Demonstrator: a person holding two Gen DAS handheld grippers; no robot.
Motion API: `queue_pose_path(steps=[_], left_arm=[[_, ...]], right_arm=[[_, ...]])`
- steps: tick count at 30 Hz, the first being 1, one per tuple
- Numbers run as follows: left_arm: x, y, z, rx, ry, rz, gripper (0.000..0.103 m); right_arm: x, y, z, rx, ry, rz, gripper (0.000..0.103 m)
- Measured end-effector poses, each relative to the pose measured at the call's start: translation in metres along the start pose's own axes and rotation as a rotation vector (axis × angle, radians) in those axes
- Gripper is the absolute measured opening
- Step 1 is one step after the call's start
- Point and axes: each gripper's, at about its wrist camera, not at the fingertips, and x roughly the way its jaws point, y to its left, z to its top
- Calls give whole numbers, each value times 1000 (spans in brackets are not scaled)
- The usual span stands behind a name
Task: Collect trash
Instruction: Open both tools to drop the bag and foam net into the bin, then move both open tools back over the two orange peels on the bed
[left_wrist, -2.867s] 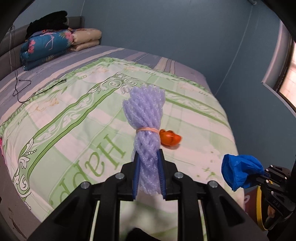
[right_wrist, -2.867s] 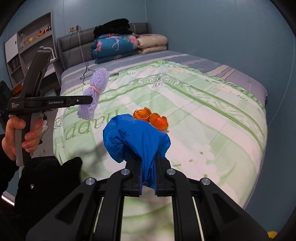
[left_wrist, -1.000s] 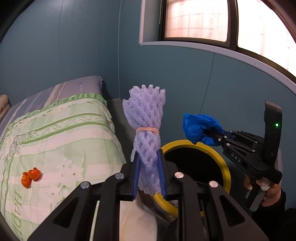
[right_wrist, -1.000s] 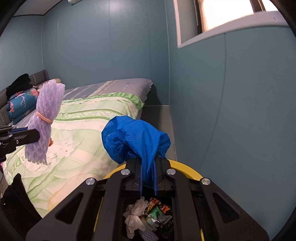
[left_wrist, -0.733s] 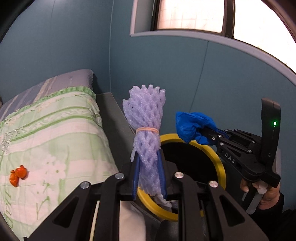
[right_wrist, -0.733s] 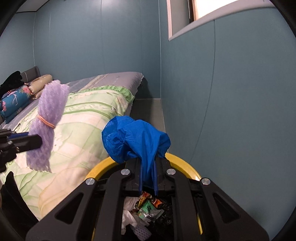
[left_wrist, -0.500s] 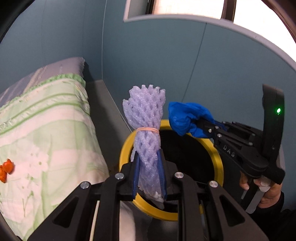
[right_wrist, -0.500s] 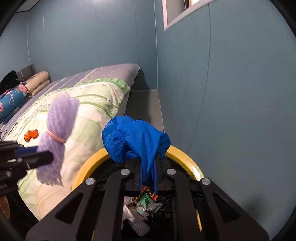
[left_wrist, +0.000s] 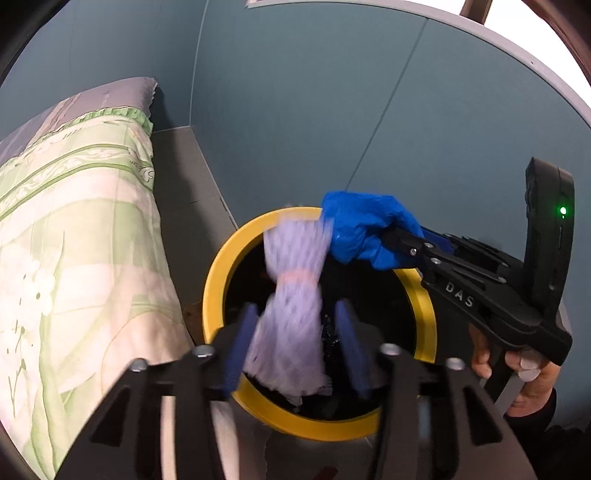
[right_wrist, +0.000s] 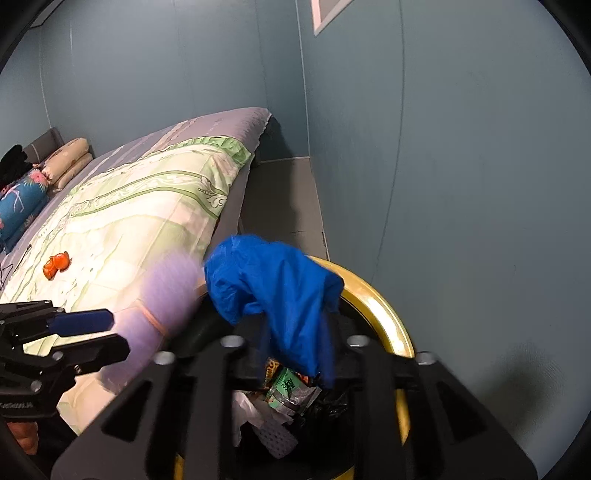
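Farthest from the bin (left_wrist: 218, 280), on the bed (right_wrist: 122, 218) to its left, a piece of orange peel (right_wrist: 56, 264) lies on the green quilt, well apart from the rim, so by my reckoning it remains to be collected. Nearer the bin, the left gripper (left_wrist: 293, 341) is held over the near edge of the yellow rim so that whatever it lets go will land inside; its blue-padded fingers (left_wrist: 240, 339) stand spread with a gap on either side of the purple foam net (left_wrist: 293, 291), which is blurred by motion and seems to be dropping free rather than gripped, though the blur makes it hard to be sure that no pad touches it. The net, bound by a rubber band at its waist, hangs directly above the dark mouth of the bin. Just right of it, the blue plastic bag (right_wrist: 275, 291) is bunched over the far side of the opening, touching the net's upper end in the left view. The right gripper (right_wrist: 295, 347) reaches in from the bin's right side, and in its own view its fingers look parted, with the bag's tail loose between them, above wrappers (right_wrist: 288, 387) already lying in the bin. The bin stands on the floor between the bed's side and the blue wall, within reach of both hands.
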Motion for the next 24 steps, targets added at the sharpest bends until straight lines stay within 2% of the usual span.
queue_pose_path(steps=[6, 9, 12, 13, 15, 19, 24], left_arm=[[-12, 12, -1, -31, -26, 14, 64], [-24, 28, 0, -55, -55, 48, 71], [-38, 52, 1, -95, -84, 96, 74], [-44, 61, 1, -109, -97, 116, 75], [-55, 76, 0, -129, -124, 158, 80], [-82, 114, -5, -173, -177, 243, 83], [-114, 170, -20, -245, -214, 356, 84]], right_arm=[[-7, -5, 3, 22, -22, -1, 36], [-14, -5, 7, 26, -57, 11, 44], [-25, 2, 10, 21, -110, 39, 47], [-29, 7, 12, 13, -131, 57, 48], [-33, 18, 18, -6, -165, 88, 58], [-35, 53, 30, -70, -214, 170, 62], [-25, 107, 45, -153, -226, 272, 65]])
